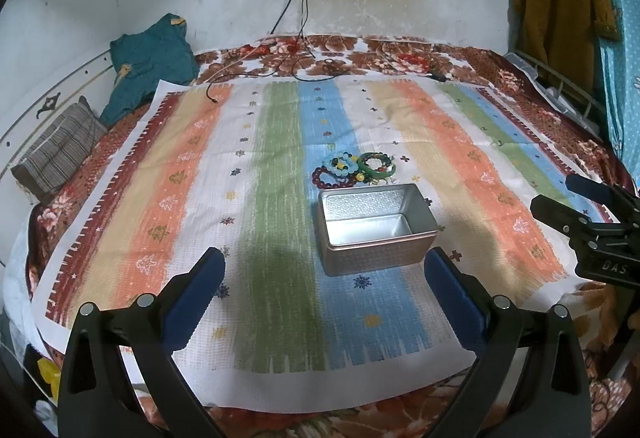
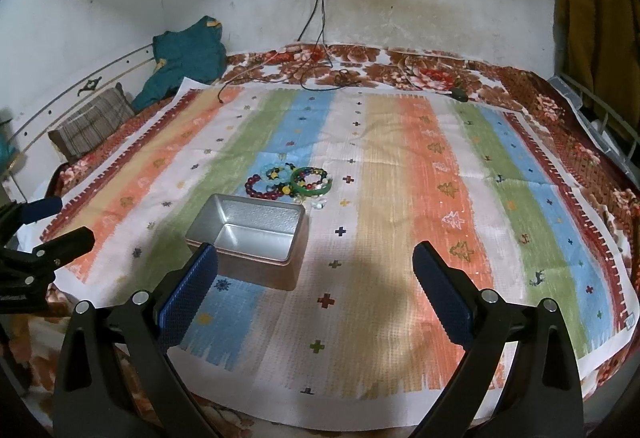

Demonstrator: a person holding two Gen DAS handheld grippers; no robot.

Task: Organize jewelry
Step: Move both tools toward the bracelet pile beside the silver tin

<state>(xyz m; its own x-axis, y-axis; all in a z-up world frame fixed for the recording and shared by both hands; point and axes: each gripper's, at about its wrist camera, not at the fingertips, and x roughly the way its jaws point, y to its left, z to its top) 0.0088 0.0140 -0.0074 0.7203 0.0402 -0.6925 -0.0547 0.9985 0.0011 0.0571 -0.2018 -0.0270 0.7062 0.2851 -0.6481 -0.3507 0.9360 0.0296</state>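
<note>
Beaded bracelets (image 1: 354, 171) were seen heaped together on the striped cloth (image 1: 180, 198), touching the far wall of the metal tin (image 1: 374, 228), which stood open with nothing in it. In the pile a dark red beaded strand (image 2: 262, 188), a pale blue and yellow strand (image 2: 278, 174) and a green bangle (image 2: 312, 182) could be told apart, along with a few clear beads at the tin's far corner; how many pieces lay underneath could not be made out.

The left gripper (image 1: 320, 278) was held wide, with nothing between its blue pads, low over the near part of the cloth and short of the tin. The right gripper (image 2: 316, 270) was likewise spread wide and unloaded, its left pad seen in front of the tin's near corner; whether it touched the tin could not be told.

The strands were judged light and limp, apt to sag and swing once lifted, and smooth enough to slip from a shallow pinch. A hold across several beads, taken where a loop stood clear of its neighbours, was judged safest. The bangle was judged stiff and possibly brittle, best pinched across its rim rather than squeezed hard. Because the loops overlapped, it was thought likely that one piece would drag another along. The tin was judged light and liable to slide on the soft cloth if nudged.
</note>
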